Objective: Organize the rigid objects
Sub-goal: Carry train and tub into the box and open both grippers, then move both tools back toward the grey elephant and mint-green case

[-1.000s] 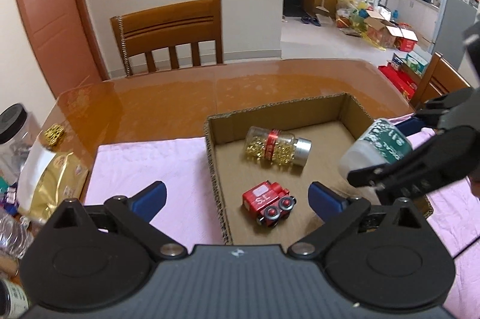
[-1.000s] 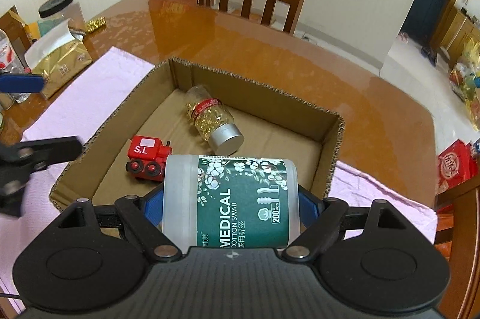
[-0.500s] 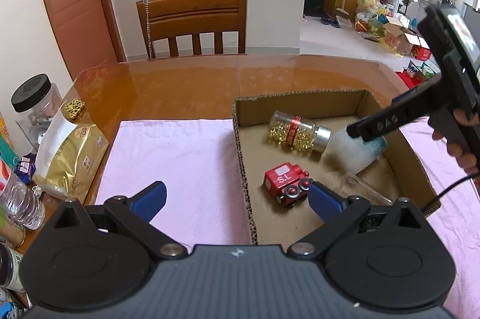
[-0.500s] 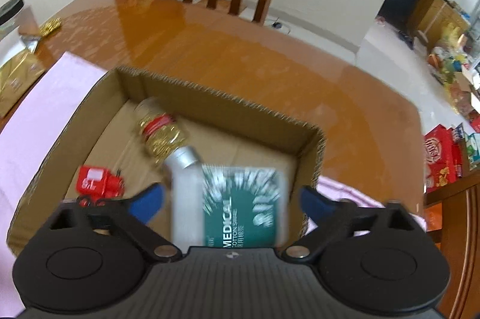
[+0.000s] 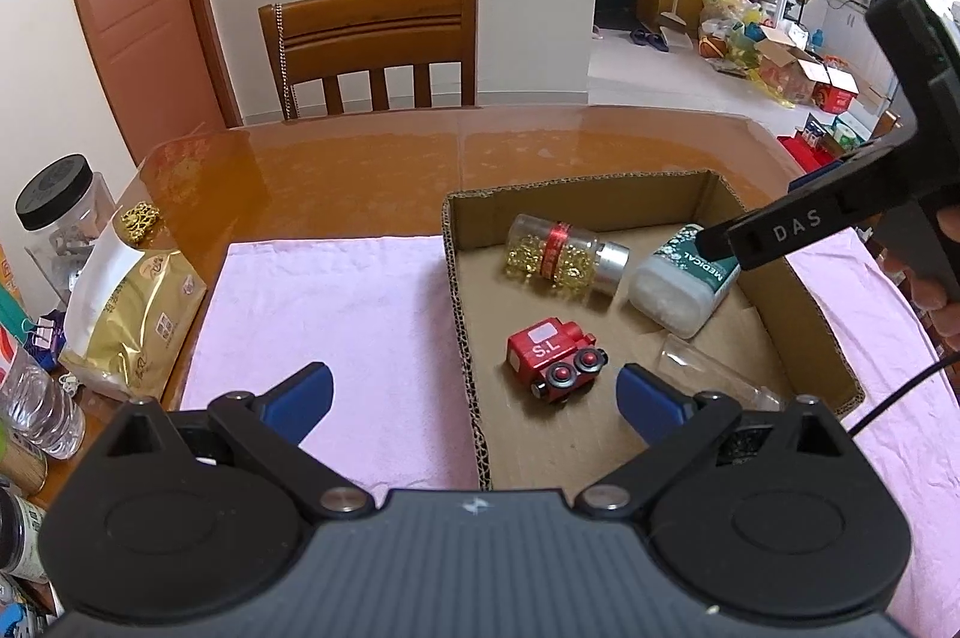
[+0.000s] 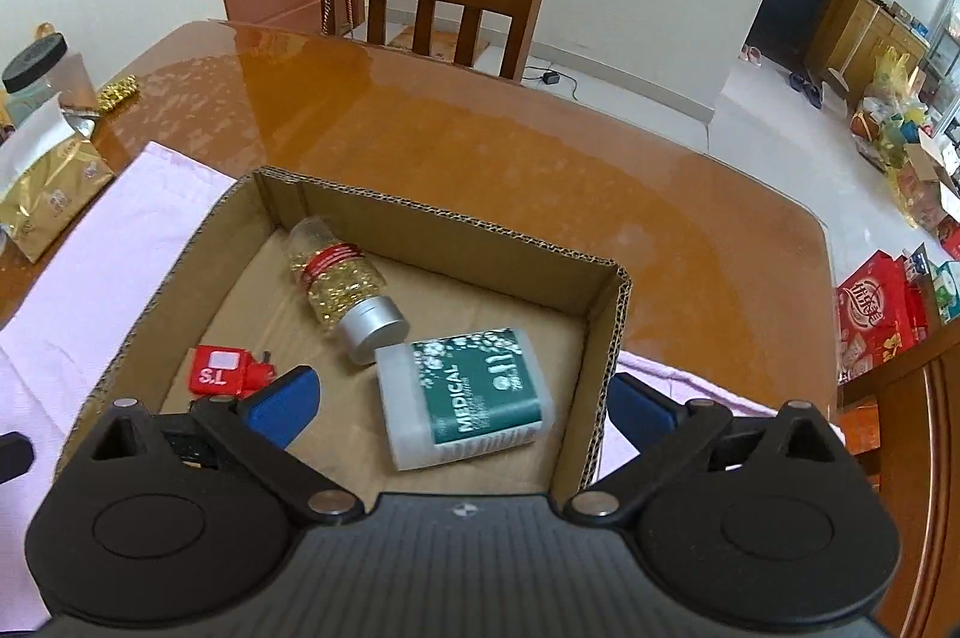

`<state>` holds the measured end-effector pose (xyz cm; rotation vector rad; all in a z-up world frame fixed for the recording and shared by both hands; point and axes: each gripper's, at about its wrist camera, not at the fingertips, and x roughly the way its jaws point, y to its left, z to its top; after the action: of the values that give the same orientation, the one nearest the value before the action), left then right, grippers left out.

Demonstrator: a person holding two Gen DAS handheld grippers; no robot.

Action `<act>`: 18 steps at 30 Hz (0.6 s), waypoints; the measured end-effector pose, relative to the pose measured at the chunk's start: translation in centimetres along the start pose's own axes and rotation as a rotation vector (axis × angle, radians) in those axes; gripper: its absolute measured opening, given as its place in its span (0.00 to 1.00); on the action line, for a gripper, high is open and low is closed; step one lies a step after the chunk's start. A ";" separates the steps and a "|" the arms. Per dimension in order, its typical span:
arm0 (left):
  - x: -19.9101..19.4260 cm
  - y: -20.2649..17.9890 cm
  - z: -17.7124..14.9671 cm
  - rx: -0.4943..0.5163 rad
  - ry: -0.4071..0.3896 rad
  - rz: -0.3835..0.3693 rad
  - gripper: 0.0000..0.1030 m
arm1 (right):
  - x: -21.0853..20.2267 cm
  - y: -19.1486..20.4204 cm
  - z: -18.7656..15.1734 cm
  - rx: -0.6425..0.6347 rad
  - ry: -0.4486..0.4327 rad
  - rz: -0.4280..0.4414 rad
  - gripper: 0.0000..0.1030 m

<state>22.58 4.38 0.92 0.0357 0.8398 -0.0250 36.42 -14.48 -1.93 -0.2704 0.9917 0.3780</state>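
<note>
Cotton-swab tub (image 6: 465,395) now loose in box (image 6: 606,332), right gripper (image 6: 459,401) spread above, left gripper (image 5: 474,389) likewise wide.

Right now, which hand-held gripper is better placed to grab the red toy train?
Left. The left hand-held gripper is open, with the red toy train just ahead of its right finger. The right hand-held gripper hovers over the cotton swab box.

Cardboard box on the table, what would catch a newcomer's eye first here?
The cardboard box on the pink cloth holds a green-labelled cotton swab tub lying on its side, a capsule bottle beside it and a red toy train. Both tongs, left and right, stand open and empty.
</note>
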 end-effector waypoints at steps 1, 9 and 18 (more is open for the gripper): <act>-0.1 -0.1 -0.1 0.002 -0.001 0.000 0.97 | -0.3 0.1 -0.2 0.001 -0.004 0.001 1.00; -1.2 -0.3 -1.2 -0.002 -0.029 -0.025 0.98 | -2.5 1.1 -2.8 0.015 -0.061 -0.012 1.00; -1.4 -0.6 -2.7 0.015 -0.032 -0.005 0.98 | -4.8 2.4 -7.3 0.018 -0.135 -0.057 1.00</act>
<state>19.57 3.95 0.13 0.0473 0.8082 -0.0369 27.55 -16.02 -1.79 -0.2529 0.8527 0.3305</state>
